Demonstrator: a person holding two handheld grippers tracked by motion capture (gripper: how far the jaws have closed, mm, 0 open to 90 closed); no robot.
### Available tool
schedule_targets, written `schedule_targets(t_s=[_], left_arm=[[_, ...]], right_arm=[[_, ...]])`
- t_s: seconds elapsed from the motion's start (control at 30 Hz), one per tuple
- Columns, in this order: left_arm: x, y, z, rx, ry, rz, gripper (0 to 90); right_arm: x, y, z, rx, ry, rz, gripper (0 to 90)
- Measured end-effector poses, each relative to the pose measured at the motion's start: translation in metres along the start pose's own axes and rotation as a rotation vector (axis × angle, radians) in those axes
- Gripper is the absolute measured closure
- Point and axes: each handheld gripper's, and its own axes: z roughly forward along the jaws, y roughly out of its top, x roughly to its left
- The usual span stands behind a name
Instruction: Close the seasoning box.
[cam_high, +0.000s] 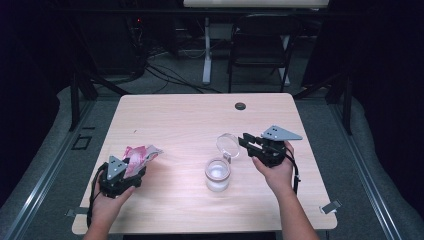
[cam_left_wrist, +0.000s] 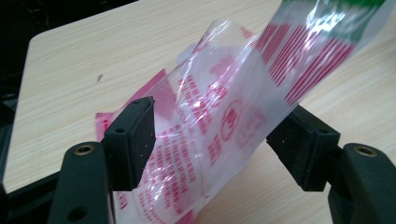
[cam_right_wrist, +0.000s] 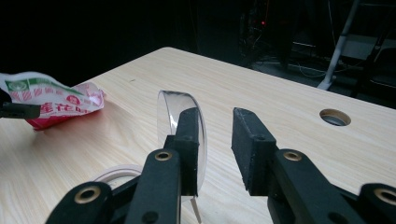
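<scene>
Both my claws stand open: the left gripper (cam_left_wrist: 212, 140) has its pads spread around the plastic bag (cam_left_wrist: 224, 107), neither pressing it, and the right gripper (cam_right_wrist: 215, 149) rests one pad against the clear lid (cam_right_wrist: 180, 116) hinged up at the jar's (cam_high: 218, 174) one o'clock. Ungripped, that bag may slide tableward; nudged, the lid could swing shut.

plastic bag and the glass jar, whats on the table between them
Nothing: in the high view bare table separates the plastic bag from the glass jar.
</scene>
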Motion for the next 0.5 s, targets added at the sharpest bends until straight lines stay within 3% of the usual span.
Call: schedule_targets(t_s=[0.27, 0.5], left_arm=[[-0.023, 0.004, 0.010, 0.018, -0.074, 0.050, 33.2], [-0.041, 0.002, 0.020, 0.055, -0.119, 0.101, 33.9]], right_arm=[[-0.002, -0.001, 0.001, 0.011, -0.010, -0.005, 73.9], [-0.004, -0.004, 0.002, 0.022, -0.045, -0.002, 83.4]])
